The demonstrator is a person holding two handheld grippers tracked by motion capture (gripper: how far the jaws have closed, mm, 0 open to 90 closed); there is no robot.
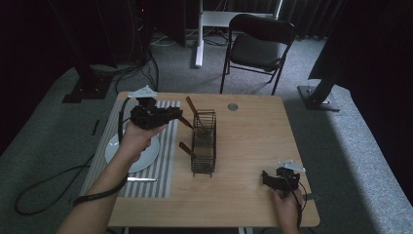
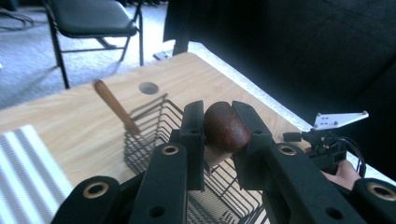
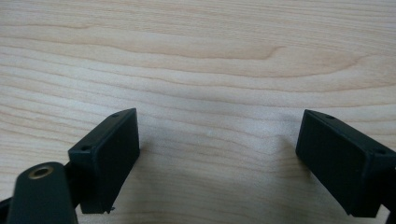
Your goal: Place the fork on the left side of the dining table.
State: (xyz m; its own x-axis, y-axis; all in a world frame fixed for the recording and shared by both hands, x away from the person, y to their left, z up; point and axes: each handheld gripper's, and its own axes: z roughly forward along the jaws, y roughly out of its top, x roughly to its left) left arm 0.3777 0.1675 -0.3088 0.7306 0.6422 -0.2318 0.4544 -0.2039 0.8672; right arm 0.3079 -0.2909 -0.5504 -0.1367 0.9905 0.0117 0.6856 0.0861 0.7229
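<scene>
Where the light falls, a pale wood-grain table [image 1: 253,146] sits on grey carpet, w/ dark curtains round the room, a black folding chair [image 1: 258,41] behind the far edge and a white desk leg [image 1: 198,34] next to it. Cables trail over the floor at left. On the table's left part lies a grey-and-white striped mat [image 1: 163,165], w/ a white plate [image 1: 148,156] on it and a knife [image 1: 142,179] near the front edge of the mat. Just right of the mat stands a wire basket [image 1: 203,142], approx mid-table; two brown wooden handles stick out of it, one at its far end [image 1: 191,106] and one at its left side [image 1: 185,148]. A small round grommet [image 1: 233,107] sits in the tabletop beyond the basket.

Left gripper [image 1: 168,116] is held up off the table, over the mat's far end and just left of the basket. Its jaws are clamped on the rounded end of a dark brown wooden handle [image 2: 225,127]; in the left gripper view the handle end is squeezed between both pads, w/ the basket below and behind it.

Right gripper [image 1: 267,178] rests low at the table's front right corner, well apart from the basket. Its jaws stand wide apart w/ nothing between them, bare wood under them in the right gripper view.
</scene>
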